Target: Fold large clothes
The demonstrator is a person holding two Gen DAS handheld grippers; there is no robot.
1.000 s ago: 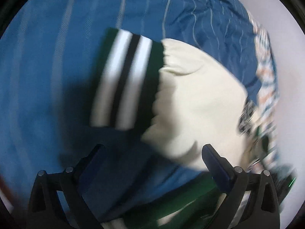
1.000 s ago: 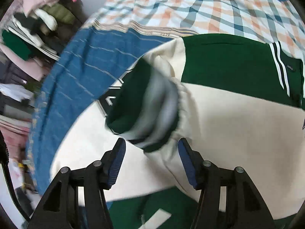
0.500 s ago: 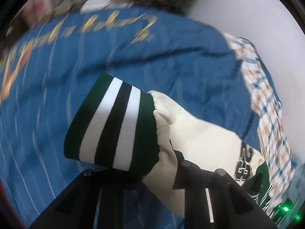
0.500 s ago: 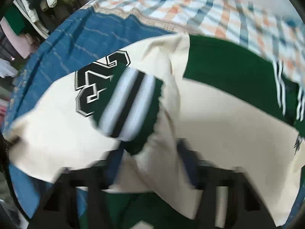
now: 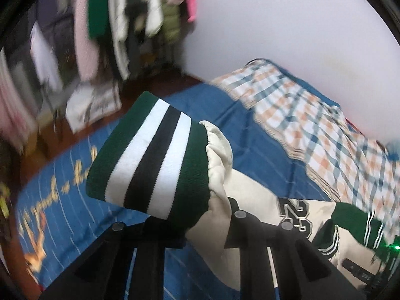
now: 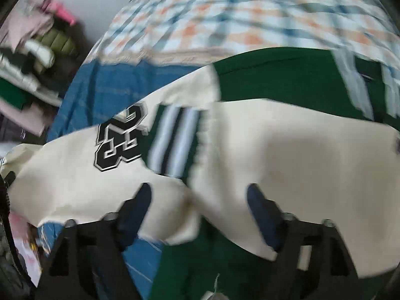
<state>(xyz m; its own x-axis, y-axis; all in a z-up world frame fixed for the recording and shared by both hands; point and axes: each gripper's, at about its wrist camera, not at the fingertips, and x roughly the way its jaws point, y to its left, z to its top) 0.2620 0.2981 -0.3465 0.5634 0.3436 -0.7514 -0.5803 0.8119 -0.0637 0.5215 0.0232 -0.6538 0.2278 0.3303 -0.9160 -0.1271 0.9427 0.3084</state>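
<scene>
A cream and green varsity jacket (image 6: 287,150) with a black "23" patch (image 6: 120,137) lies on the bed. My left gripper (image 5: 200,215) is shut on one cream sleeve just behind its green, white and black striped cuff (image 5: 150,160) and holds it lifted above the bed. In the right wrist view the other sleeve lies across the jacket body, its striped cuff (image 6: 175,140) beside the patch. My right gripper (image 6: 197,200) is open just above that sleeve, holding nothing.
The bed carries a blue cover (image 5: 75,225) with gold lettering and a plaid orange-blue blanket (image 5: 312,125) toward the white wall (image 5: 300,25). A rack of hanging clothes (image 5: 112,20) and a dark floor stand beyond the bed's edge.
My left gripper closed on the sleeve by the cuff and lifted it, tilting up toward the room. My right gripper released the other sleeve's cuff, which now lies on the jacket, and opened.
</scene>
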